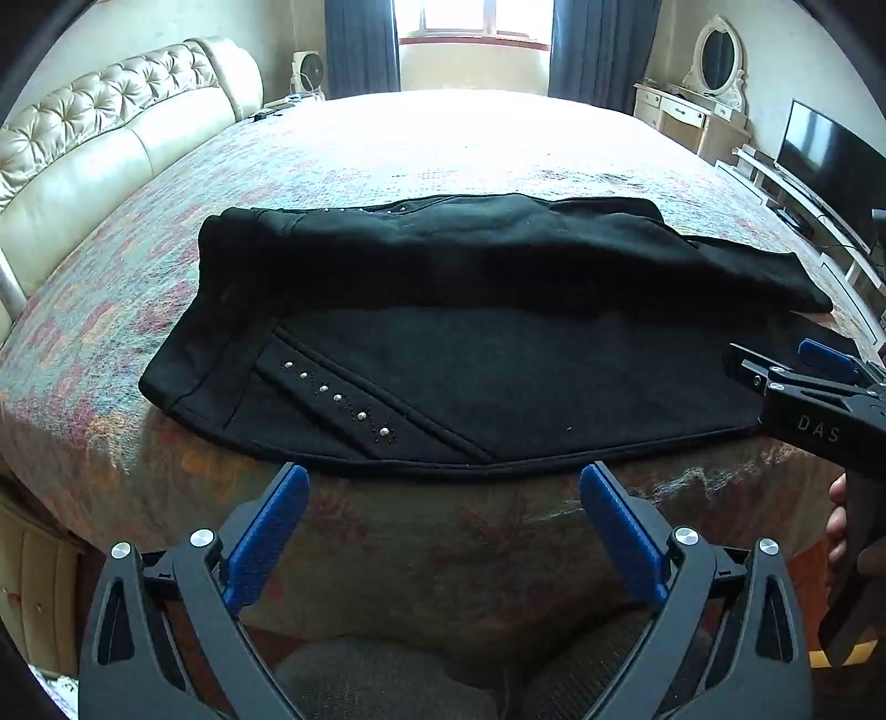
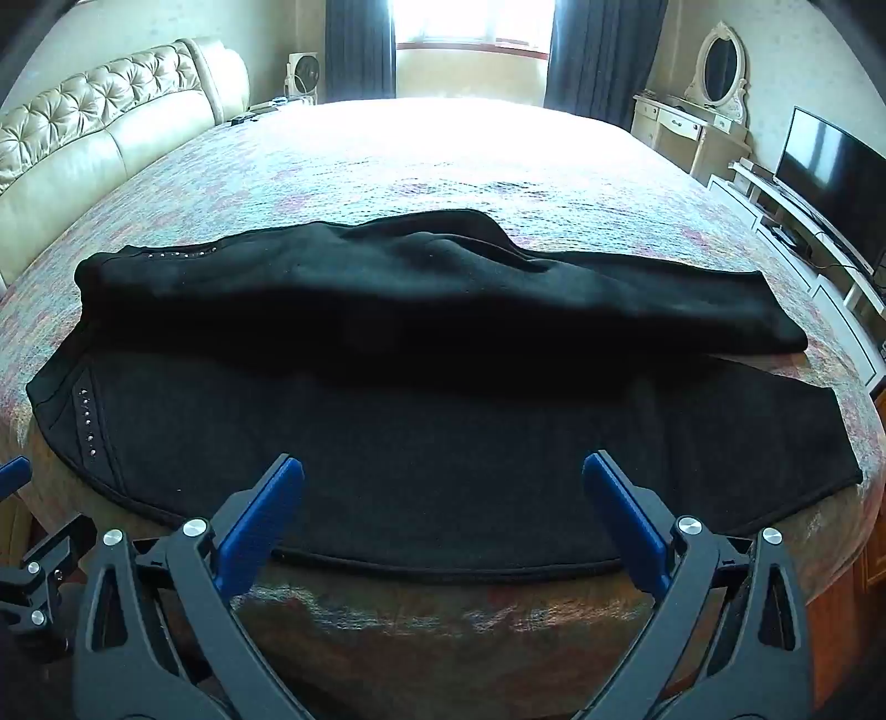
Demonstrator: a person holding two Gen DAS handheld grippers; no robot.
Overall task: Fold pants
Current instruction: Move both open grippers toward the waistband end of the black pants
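Black pants (image 1: 487, 382) lie flat across the near part of a bed covered by a multicoloured patterned bedspread (image 1: 387, 160), with the waistband end toward the left and the leg ends toward the right. The far leg is folded over toward the near one, forming a raised, rumpled band (image 2: 443, 288) along the far side of the garment; the near leg lies smooth beneath it, its seamed edge running just inside the front edge of the mattress. A diagonal row of metal studs (image 1: 338, 399) marks the pocket trim near the waistband.

Left gripper (image 1: 443, 482): jaws spread wide, blue pads (image 1: 266, 537) on either side of empty space, holding nothing. It hangs just in front of the near hem of the pants, below the studded pocket region; contact with the cloth is not evident.

Right gripper (image 2: 443, 471): jaws likewise spread wide and empty, its blue fingertips (image 2: 620, 515) overlapping the near edge of the pants in the right wrist view, toward the mid-leg portion. In the left wrist view this gripper appears at the right margin, beside the leg end of the garment.

Background: a cream tufted headboard (image 1: 111, 111) at left, a curtained window (image 1: 476, 22) at centre, a small fan (image 1: 307, 75), a dressing table with oval mirror (image 1: 717, 61), and a television (image 1: 830, 160) on a low stand at right.
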